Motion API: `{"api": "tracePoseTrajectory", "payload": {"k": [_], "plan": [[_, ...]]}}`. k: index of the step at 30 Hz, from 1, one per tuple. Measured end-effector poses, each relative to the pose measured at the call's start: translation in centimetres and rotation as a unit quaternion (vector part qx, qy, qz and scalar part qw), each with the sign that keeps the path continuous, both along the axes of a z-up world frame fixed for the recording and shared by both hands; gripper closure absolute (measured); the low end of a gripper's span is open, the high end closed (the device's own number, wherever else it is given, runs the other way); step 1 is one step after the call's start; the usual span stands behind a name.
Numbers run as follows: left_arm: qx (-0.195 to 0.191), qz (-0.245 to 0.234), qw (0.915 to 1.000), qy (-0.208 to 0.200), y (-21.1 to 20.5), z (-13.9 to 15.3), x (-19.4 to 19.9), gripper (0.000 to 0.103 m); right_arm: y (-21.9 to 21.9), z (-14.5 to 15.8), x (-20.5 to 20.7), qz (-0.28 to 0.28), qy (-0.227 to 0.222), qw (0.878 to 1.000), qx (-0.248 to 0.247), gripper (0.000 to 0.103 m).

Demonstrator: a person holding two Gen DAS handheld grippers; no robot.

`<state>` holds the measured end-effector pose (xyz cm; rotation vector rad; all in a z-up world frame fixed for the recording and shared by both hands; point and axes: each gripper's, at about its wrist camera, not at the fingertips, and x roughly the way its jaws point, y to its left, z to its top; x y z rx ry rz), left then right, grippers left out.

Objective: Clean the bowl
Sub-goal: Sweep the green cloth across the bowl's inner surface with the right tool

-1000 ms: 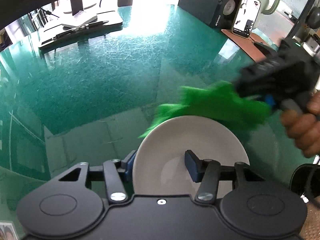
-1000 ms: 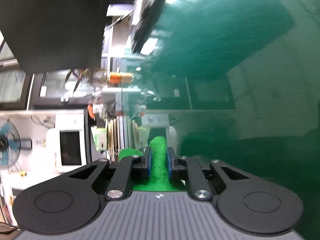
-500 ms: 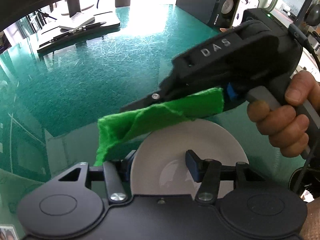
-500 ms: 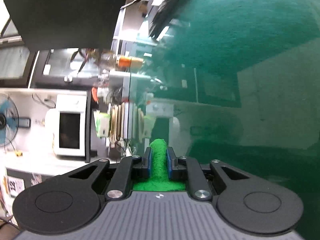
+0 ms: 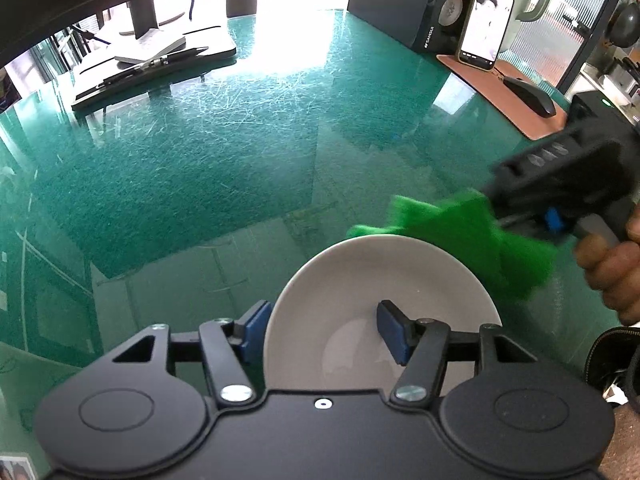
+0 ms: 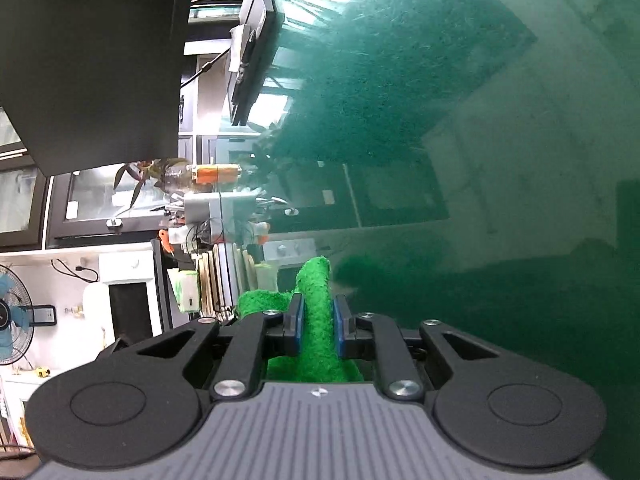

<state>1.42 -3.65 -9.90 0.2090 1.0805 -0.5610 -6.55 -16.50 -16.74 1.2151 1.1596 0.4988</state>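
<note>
Our right tool, clenching the cloth, has withdrawn right of the bowl; our left tool, opening, straddles its rim.

left tool: jaws opening | right tool: clamped, apparently tight

White bowl upright on table

One white bowl, one green cloth, one phone, one mouse, two grippers
</note>
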Motion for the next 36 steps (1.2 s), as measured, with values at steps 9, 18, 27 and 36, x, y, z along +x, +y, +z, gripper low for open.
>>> {"api": "tracePoseTrajectory", "payload": {"k": [9, 18, 27, 36], "plan": [[0.006, 0.004, 1.0000, 0.001, 0.1, 0.0, -0.1, 0.035, 6.0, 1.9, 5.2, 0.100, -0.056, 0.993, -0.014, 0.087], [0.006, -0.015, 0.9999, -0.001, -0.3, -0.2, -0.2, 0.033, -0.4, 1.4, 0.2, 0.029, -0.014, 0.999, -0.023, 0.087], [0.006, -0.019, 0.9998, -0.003, -0.4, -0.3, 0.2, 0.032, 1.2, 0.6, 2.2, 0.027, -0.019, 0.999, 0.006, 0.087], [0.003, -0.016, 0.9998, -0.008, -0.3, -0.4, 0.8, 0.029, 6.3, 2.3, 6.6, 0.120, -0.064, 0.991, -0.015, 0.087]]}}
